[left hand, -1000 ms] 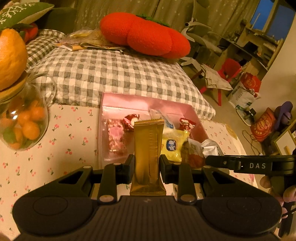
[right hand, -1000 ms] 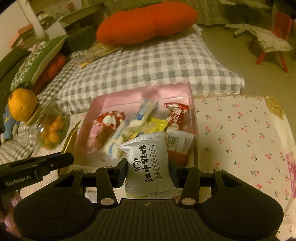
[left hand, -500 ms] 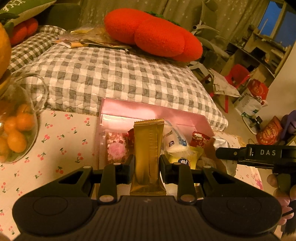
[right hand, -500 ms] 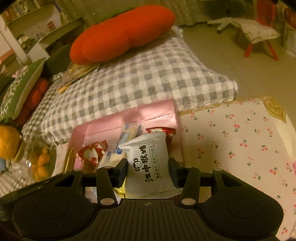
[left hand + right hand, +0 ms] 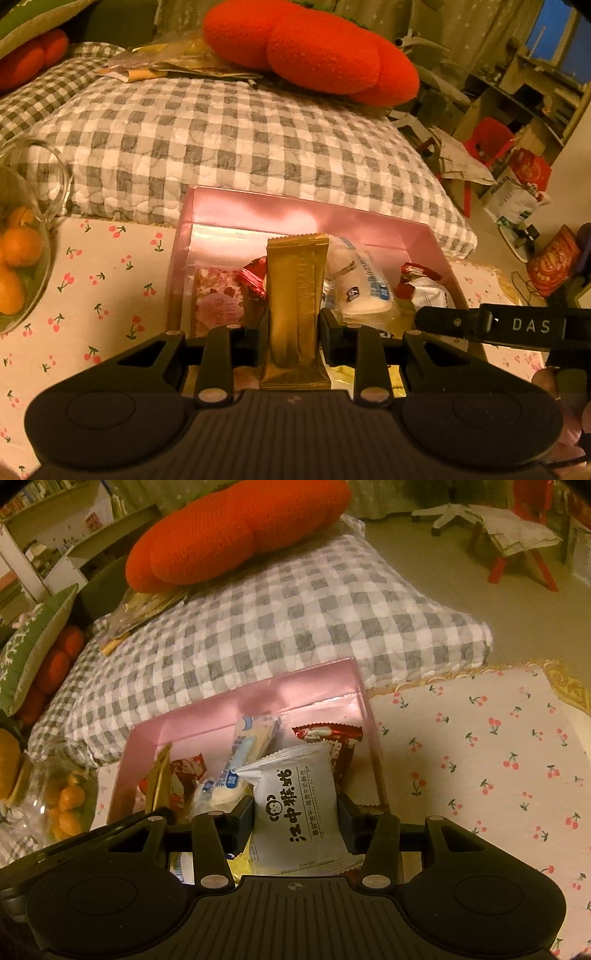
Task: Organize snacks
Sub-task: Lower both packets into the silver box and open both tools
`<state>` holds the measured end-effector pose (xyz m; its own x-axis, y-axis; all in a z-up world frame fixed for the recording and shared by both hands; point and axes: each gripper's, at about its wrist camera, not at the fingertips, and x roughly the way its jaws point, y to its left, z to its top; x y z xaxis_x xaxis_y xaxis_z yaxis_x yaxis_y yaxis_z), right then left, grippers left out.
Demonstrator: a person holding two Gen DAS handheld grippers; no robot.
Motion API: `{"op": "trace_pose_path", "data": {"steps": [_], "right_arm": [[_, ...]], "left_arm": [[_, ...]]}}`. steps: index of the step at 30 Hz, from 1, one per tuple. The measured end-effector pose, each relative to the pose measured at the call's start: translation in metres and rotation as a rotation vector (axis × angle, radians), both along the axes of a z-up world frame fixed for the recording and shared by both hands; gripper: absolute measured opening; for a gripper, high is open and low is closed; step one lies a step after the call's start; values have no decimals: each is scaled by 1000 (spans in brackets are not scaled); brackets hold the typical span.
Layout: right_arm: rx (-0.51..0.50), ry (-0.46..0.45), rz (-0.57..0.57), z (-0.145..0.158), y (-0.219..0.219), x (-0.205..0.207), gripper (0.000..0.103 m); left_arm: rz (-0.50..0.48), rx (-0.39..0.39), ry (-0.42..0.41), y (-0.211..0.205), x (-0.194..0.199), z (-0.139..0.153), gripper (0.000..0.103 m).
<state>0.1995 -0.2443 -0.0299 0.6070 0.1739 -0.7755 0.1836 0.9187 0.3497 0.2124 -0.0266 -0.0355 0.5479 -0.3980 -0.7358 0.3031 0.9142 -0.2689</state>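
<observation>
A pink box (image 5: 258, 218) (image 5: 207, 716) holding several wrapped snacks sits on the cherry-print tablecloth, against a checked cushion. My left gripper (image 5: 295, 332) is shut on a gold snack bar (image 5: 297, 295), held upright over the box's near left part. My right gripper (image 5: 295, 823) is shut on a white biscuit packet (image 5: 295, 805) with black characters, held over the box's near right part. The gold bar also shows edge-on in the right wrist view (image 5: 159, 782). The right gripper's side shows in the left wrist view (image 5: 517, 325).
A glass jar of small oranges (image 5: 18, 254) (image 5: 62, 805) stands left of the box. A grey checked cushion (image 5: 240, 147) with a red plush pillow (image 5: 314, 55) lies behind it. Cherry-print tablecloth (image 5: 498, 757) extends to the right.
Both grippers have moved forward over the pink box, each still holding its snack. The box now looks nearer and larger in both views.
</observation>
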Motion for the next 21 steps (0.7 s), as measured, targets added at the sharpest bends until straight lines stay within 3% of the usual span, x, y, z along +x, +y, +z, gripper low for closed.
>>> {"op": "trace_pose_path", "data": {"steps": [11,13,15,18,21], "right_arm": [[-17,-6,4,2,3,-2,49],[-12,-9,2,4,2,-3,50],[-9,-14,-8,8,0,-5,61],[-8,-25,-25,13,-3,-10,72],[-2,-28,-31,18,-6,-15,73]], "left_arm": [[25,9,-17,4,-5,-2,31],[29,8,-19,3,-6,1,42],[39,8,-20,3,-7,4,53],[36,9,-20,6,-10,10,59],[34,14,-25,6,-15,17,67]]}}
